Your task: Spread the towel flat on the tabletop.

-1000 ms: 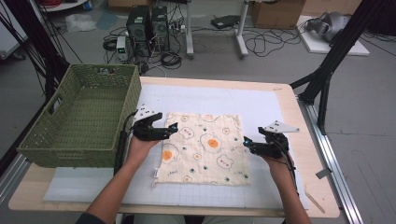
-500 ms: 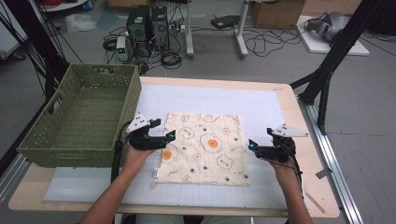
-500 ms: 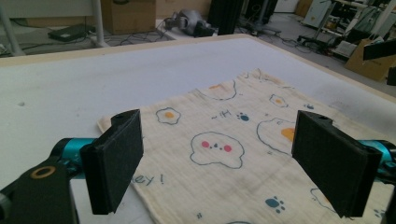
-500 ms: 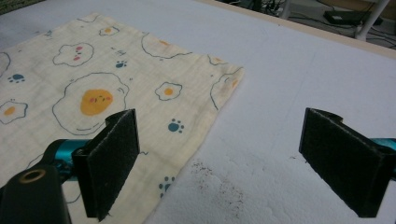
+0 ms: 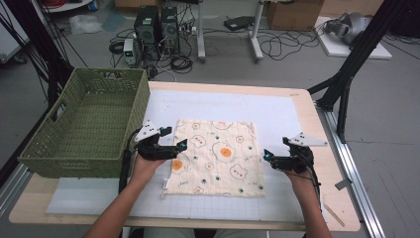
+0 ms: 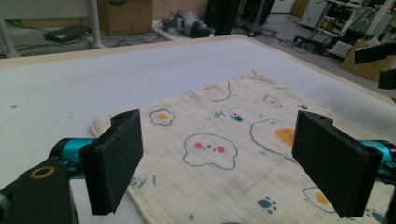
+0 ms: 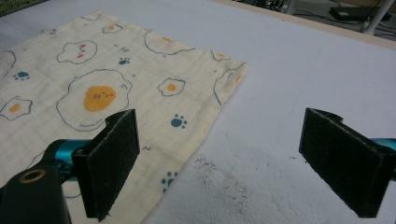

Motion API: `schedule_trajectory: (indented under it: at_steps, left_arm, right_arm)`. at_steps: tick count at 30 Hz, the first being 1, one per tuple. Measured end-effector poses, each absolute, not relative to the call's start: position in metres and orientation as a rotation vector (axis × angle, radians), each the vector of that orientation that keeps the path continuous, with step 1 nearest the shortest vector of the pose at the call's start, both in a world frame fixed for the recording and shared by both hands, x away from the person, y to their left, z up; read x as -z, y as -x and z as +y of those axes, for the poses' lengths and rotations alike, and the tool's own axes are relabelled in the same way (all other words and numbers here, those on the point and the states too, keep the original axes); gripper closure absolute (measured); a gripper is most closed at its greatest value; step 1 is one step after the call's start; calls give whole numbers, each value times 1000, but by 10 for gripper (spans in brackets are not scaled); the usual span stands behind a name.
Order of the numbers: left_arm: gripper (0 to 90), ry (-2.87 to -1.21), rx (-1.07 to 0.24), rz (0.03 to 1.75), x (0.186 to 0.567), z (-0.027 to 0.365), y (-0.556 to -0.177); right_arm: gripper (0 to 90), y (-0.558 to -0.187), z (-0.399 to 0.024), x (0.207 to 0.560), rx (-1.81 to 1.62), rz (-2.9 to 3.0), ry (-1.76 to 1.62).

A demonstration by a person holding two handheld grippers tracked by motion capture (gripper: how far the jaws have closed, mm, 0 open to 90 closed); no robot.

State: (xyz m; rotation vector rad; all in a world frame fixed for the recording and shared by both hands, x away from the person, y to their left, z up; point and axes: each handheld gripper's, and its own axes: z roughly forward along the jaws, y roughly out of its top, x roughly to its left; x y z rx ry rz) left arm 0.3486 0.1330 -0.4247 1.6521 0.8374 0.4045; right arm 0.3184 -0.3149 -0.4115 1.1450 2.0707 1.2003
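Cloth (image 5: 217, 157) flat — margins bare (both sides)

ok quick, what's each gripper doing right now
left gripper: open, holding nothing, over the cloth's left edge.
right gripper: open, holding nothing, at its right edge.

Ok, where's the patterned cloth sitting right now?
In the high view the patterned cloth lies flat on the white mat, mid-table, right of the green basket, between the left tool and right tool.
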Motion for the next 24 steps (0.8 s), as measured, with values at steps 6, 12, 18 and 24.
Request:
schedule_trajectory:
  at_steps: [6, 12, 18, 24]
  left_arm:
    - [169, -1658, -400, 862, 427, 135, -351]
    - [169, -1657, -413, 889, 423, 135, -359]
    - [171, -1654, -422, 919, 422, 129, -374]
    - [222, -1650, -472, 956, 415, 128, -390]
  right_arm:
    - [116, -319, -314, 413, -1187, 2074, -1152]
    - [116, -317, -314, 412, -1199, 2079, -1147]
    - [116, -318, -314, 412, -1209, 2085, -1141]
    - [117, -320, -314, 414, -1222, 2096, -1151]
